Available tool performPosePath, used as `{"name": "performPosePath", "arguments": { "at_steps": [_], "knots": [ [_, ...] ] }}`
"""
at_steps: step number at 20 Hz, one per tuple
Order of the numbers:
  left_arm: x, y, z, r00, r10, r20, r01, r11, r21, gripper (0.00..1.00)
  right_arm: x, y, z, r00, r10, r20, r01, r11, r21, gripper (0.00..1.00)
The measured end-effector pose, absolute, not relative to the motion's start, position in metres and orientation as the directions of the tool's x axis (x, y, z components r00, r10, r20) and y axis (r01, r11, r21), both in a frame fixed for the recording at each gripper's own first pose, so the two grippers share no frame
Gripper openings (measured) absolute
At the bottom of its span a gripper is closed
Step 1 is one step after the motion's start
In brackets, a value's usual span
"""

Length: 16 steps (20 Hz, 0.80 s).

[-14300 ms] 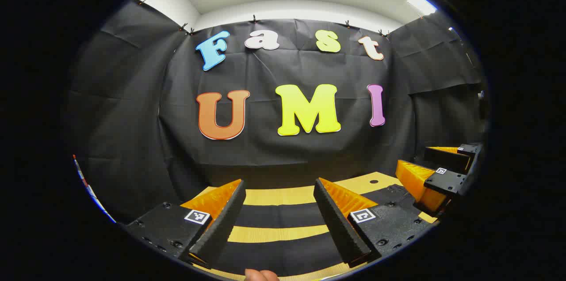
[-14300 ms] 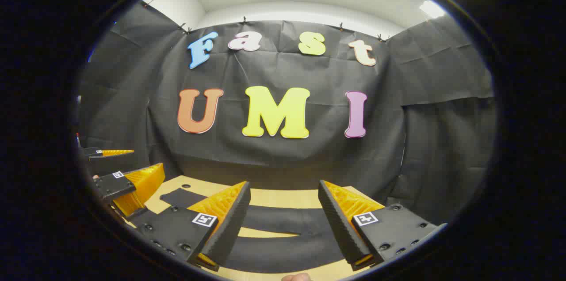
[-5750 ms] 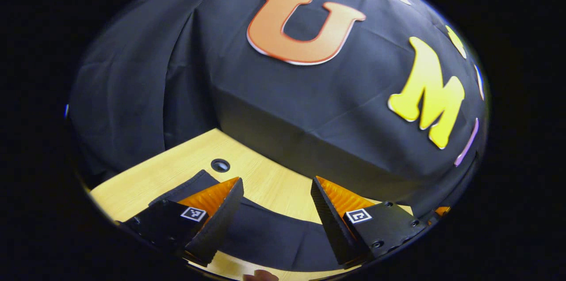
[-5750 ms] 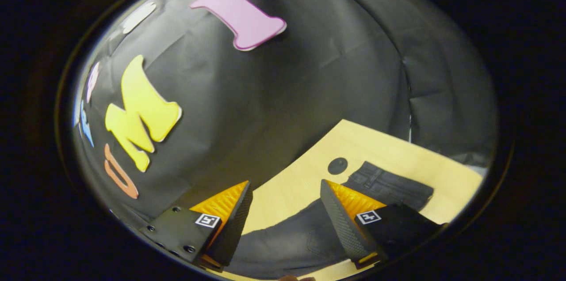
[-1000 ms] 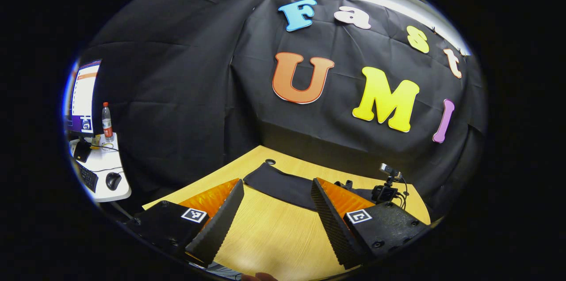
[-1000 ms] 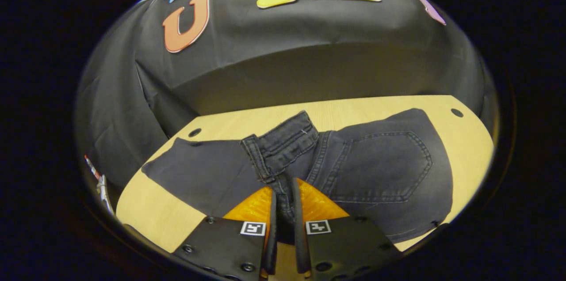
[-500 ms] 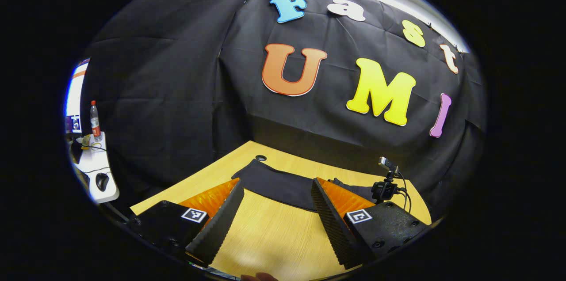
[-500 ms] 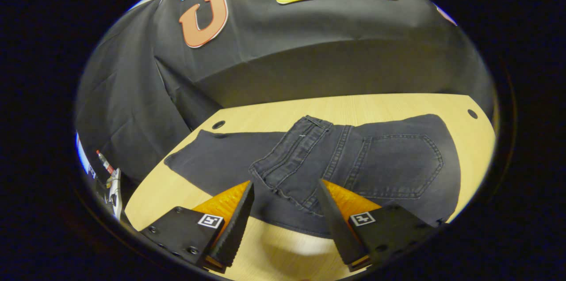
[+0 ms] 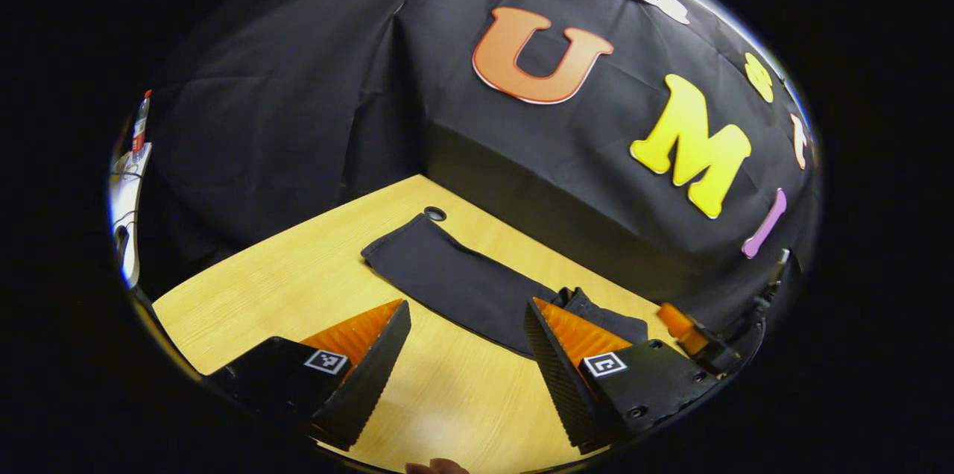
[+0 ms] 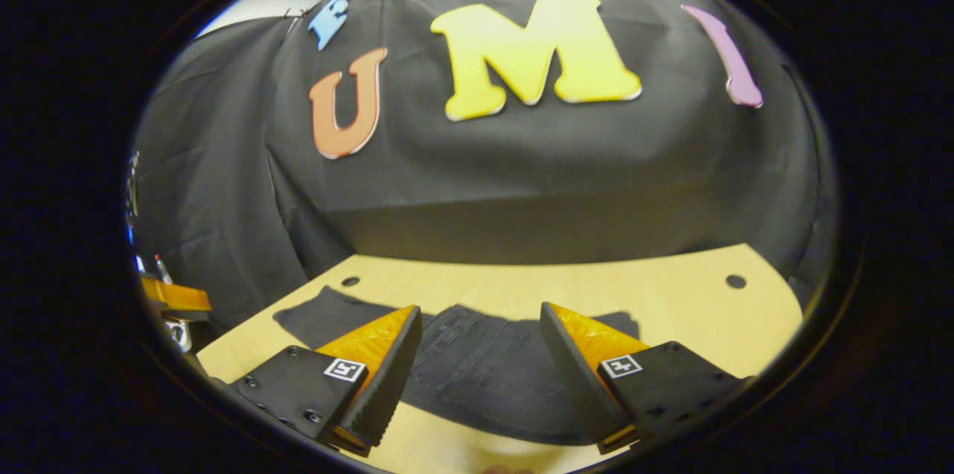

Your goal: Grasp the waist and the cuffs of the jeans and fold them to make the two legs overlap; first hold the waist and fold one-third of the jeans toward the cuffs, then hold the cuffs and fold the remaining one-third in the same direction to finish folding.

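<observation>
Jaws of both grippers now released, right gripper (image 10: 477, 362) off the jeans (image 10: 477, 370) waist.

Dark jeans on a pale wood table

You see charcoal-black jeans (image 9: 462, 284) with faint stitching lines, lying on a light yellow wood-grain table (image 9: 283, 265) with 1 dark round hole (image 9: 434, 214); a bottle (image 9: 139, 124) with a red label stands far left.

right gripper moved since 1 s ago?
Yes. The right gripper has let go of the jeans and backed away; the table and its holes look farther off.
</observation>
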State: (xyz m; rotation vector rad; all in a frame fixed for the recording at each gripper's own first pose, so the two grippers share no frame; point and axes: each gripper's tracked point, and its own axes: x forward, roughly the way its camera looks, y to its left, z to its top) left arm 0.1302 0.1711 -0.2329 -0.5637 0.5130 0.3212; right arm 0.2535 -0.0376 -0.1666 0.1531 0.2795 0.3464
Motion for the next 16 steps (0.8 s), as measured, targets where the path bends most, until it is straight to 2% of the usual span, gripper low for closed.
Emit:
{"name": "performPosePath", "arguments": {
  "at_steps": [7, 10, 11, 13, 14, 15, 16],
  "knots": [
    [0.177, 0.208, -0.302, 0.749, 0.162, -0.643, -0.547, 0.699, -0.461, 0.99, 0.242, -0.163, -0.074, 0.974, 0.207, -0.093, -0.196, 0.973, 0.123, 0.98],
    [0.186, 0.223, -0.320, 0.731, 0.163, -0.663, -0.584, 0.653, -0.483, 0.99, 0.231, -0.195, -0.053, 0.982, 0.173, -0.070, -0.172, 0.985, 0.028, 0.98],
    [0.191, 0.227, -0.327, 0.726, 0.162, -0.669, -0.595, 0.636, -0.492, 0.99, 0.233, -0.203, -0.045, 0.985, 0.162, -0.062, -0.162, 0.987, 0.016, 0.93],
    [0.200, 0.237, -0.341, 0.713, 0.172, -0.680, -0.620, 0.608, -0.496, 0.99, 0.230, -0.230, -0.033, 0.991, 0.122, -0.056, -0.122, 0.993, 0.007, 0.93],
    [0.203, 0.241, -0.348, 0.707, 0.178, -0.684, -0.630, 0.597, -0.496, 0.99, 0.230, -0.241, -0.030, 0.993, 0.102, -0.055, -0.102, 0.995, 0.006, 0.98],
    [0.207, 0.244, -0.351, 0.703, 0.177, -0.689, -0.640, 0.579, -0.505, 0.99, 0.228, -0.252, -0.026, 0.995, 0.088, -0.055, -0.087, 0.996, 0.004, 0.92],
    [0.210, 0.248, -0.353, 0.699, 0.176, -0.693, -0.651, 0.558, -0.515, 0.99, 0.227, -0.260, -0.024, 0.995, 0.075, -0.058, -0.075, 0.997, 0.001, 0.93]
  ]
}}
